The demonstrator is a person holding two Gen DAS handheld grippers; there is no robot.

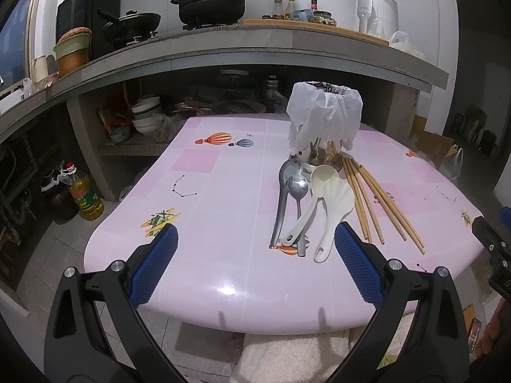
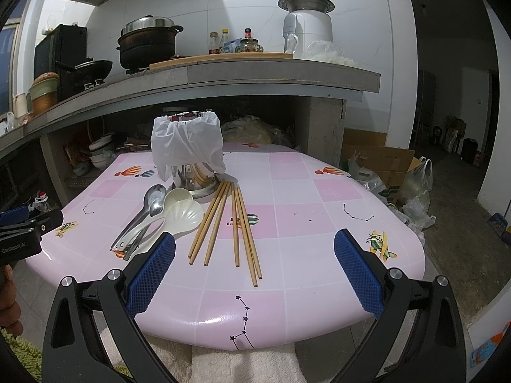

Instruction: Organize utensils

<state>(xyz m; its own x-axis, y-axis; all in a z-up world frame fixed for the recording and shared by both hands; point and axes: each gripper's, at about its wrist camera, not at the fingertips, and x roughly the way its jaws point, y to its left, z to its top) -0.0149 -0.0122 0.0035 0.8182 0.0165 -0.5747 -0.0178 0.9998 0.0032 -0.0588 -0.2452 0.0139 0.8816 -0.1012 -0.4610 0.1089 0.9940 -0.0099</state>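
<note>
On the pink table (image 1: 223, 191) (image 2: 319, 223) lie two metal spoons (image 1: 284, 191) (image 2: 150, 204), two cream plastic spoons (image 1: 335, 201) (image 2: 183, 215) and several wooden chopsticks (image 1: 373, 201) (image 2: 230, 223), fanned out in front of a metal utensil holder (image 1: 322, 156) (image 2: 191, 178) draped with a white plastic bag (image 1: 325, 115) (image 2: 186, 145). My left gripper (image 1: 255, 239) hovers open over the near table edge, left of the spoon handles. My right gripper (image 2: 255, 245) is open too, its fingers either side of the chopstick ends.
Behind the table a concrete counter (image 1: 255, 48) carries pots, a wok, bottles and a white appliance. Bowls sit on the shelf beneath. An oil bottle (image 1: 84, 191) stands on the floor at left; cardboard and plastic bags (image 2: 399, 172) lie at right. A towel (image 2: 242, 364) hangs below the table.
</note>
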